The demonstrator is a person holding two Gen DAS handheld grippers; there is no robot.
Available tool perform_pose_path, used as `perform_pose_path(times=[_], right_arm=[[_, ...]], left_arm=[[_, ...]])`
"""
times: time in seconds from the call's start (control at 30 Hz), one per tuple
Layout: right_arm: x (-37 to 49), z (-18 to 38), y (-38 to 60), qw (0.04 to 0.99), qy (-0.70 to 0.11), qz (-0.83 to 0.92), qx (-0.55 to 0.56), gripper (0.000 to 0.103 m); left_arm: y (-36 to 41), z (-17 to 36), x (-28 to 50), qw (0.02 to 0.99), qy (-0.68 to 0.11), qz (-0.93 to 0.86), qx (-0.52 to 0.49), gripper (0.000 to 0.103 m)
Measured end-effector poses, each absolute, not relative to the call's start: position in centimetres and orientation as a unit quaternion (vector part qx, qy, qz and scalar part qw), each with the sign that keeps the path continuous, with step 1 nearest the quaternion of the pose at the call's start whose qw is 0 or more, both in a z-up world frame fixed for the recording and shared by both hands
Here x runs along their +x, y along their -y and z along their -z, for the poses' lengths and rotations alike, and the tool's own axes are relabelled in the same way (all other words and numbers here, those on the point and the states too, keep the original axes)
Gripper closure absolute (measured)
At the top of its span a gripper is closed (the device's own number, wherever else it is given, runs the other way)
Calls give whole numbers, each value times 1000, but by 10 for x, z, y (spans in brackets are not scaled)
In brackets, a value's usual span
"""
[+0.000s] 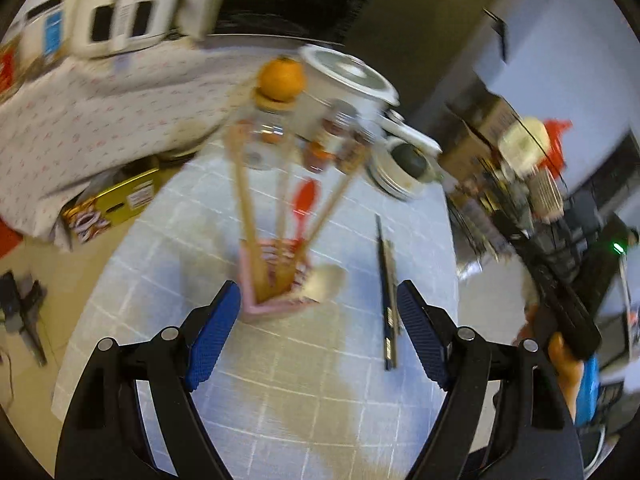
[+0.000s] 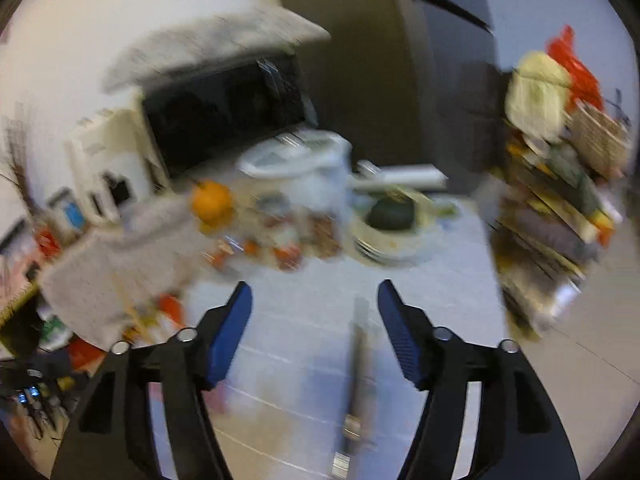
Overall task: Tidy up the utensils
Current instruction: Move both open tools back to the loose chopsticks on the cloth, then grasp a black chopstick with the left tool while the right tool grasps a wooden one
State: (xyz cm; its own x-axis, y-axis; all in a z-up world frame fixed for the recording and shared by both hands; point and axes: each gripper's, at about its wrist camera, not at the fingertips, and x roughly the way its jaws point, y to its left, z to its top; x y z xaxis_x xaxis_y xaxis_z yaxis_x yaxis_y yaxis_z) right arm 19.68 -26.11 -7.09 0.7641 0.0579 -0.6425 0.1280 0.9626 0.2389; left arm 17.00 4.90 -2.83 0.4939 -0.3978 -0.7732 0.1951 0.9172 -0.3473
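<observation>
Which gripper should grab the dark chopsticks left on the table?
Probably right. The chopsticks lie between the open right gripper fingers. The left gripper, also open, faces the pink utensil holder, with the chopsticks beside its right finger.

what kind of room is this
Most likely a home kitchen: a microwave behind the table, a white rice cooker, stacked plates, and a pink utensil holder with wooden spoons.

Holder (image 1: 276, 300): one, pink, holding three wooden handles (image 1: 248, 200) and one red spatula (image 1: 306, 198). One orange (image 1: 280, 76). Dark chopsticks (image 1: 387, 300) on table: count unclear.
</observation>
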Motion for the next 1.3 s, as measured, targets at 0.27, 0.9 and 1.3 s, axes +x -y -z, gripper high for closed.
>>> perform_pose_path(times=[0.27, 0.9, 1.3], right_arm=[[205, 108, 311, 864, -458, 25, 209, 37], [212, 145, 354, 808, -510, 13, 294, 64], [223, 149, 358, 803, -515, 8, 298, 65]], left_arm=[[40, 43, 142, 843, -483, 233, -32, 26], [131, 194, 205, 757, -618, 206, -44, 56], [134, 220, 260, 762, -621, 169, -72, 68]])
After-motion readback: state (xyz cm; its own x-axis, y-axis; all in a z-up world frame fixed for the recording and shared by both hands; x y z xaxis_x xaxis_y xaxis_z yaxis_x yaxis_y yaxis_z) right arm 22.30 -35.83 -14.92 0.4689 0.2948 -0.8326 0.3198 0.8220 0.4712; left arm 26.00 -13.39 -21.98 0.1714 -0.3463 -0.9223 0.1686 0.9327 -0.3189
